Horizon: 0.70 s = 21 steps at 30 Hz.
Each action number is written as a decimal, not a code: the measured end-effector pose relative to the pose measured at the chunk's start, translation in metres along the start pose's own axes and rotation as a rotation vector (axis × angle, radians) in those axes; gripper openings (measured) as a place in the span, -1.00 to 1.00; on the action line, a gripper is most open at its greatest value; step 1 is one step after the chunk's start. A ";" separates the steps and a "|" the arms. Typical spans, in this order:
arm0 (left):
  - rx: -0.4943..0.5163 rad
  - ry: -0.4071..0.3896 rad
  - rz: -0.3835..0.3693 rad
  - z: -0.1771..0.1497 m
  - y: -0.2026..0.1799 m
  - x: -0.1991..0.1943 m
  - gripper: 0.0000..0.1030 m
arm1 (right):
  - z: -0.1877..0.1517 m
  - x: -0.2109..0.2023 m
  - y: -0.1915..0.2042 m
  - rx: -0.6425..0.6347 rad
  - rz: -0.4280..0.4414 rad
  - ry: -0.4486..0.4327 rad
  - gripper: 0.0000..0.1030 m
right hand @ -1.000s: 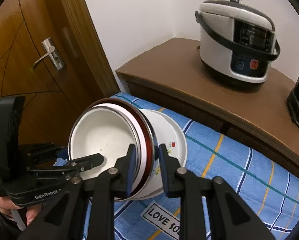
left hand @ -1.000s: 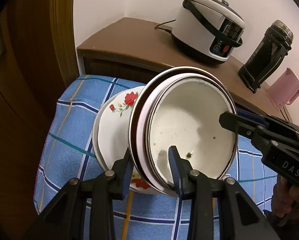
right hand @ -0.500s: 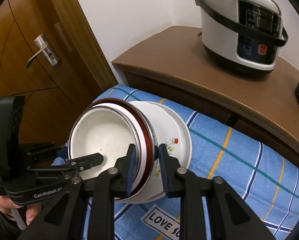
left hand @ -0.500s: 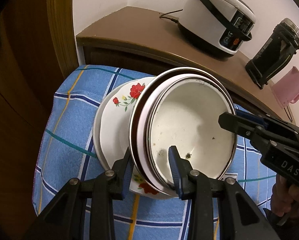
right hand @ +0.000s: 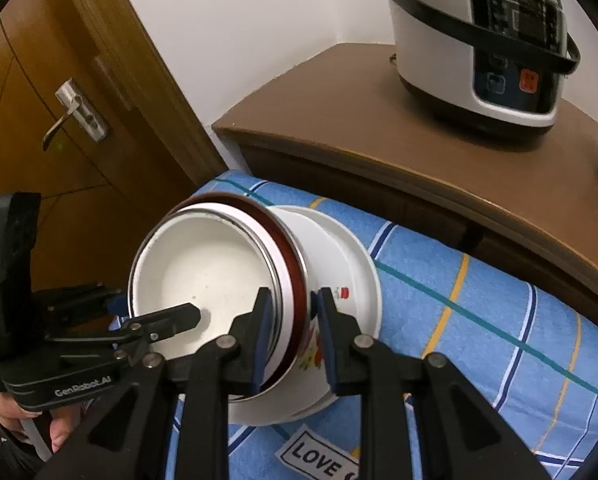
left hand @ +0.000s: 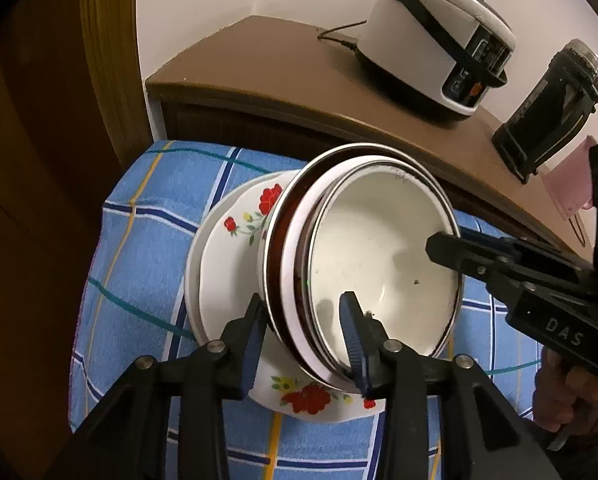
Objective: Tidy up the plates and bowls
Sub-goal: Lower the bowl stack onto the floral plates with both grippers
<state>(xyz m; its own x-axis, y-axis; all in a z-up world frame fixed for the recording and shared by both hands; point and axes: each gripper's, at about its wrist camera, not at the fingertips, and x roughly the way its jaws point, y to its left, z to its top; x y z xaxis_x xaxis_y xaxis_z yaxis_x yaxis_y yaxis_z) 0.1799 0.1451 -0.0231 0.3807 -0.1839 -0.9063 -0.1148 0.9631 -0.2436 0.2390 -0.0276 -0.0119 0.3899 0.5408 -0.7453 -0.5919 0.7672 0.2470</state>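
A tilted stack of nested white bowls [left hand: 379, 248] with a dark red band leans in a flowered dish [left hand: 235, 248] on the blue checked cloth [left hand: 147, 240]. My left gripper [left hand: 302, 298] straddles the near rim of the stack, one finger inside and one outside. Its jaws are opening and the pads look just off the rim. My right gripper [right hand: 294, 320] is shut on the opposite rim of the bowl stack [right hand: 203, 268], beside the flowered dish [right hand: 339, 264]. Each gripper shows in the other's view, the right gripper [left hand: 451, 240] at the far rim there.
A brown cabinet [left hand: 283, 68] behind the cloth carries a rice cooker [left hand: 439, 44] and a black appliance [left hand: 551, 112], with a pink item [left hand: 571, 184] beside it. A wooden door with a metal handle [right hand: 75, 116] stands at the left. A "LOVE" label [right hand: 319, 460] lies on the cloth.
The bowl stack has sunk a little toward the flowered dish with both grippers at its rim. The left jaws stand slightly wider than before.
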 end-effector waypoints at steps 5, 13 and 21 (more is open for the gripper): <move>-0.014 -0.028 -0.027 0.002 0.003 0.000 -0.14 | 0.000 0.003 -0.003 0.019 0.002 -0.024 -0.55; -0.046 -0.034 -0.061 0.004 0.009 0.004 -0.05 | 0.004 0.006 -0.004 0.044 0.019 -0.051 -0.51; -0.078 -0.016 -0.068 0.002 0.015 0.009 0.00 | 0.013 0.013 0.003 0.058 0.040 -0.033 -0.46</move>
<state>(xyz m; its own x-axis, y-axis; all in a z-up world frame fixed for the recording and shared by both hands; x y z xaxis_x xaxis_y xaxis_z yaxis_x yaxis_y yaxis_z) 0.1839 0.1580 -0.0345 0.4041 -0.2446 -0.8814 -0.1590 0.9301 -0.3310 0.2514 -0.0139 -0.0131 0.3904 0.5815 -0.7138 -0.5657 0.7632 0.3122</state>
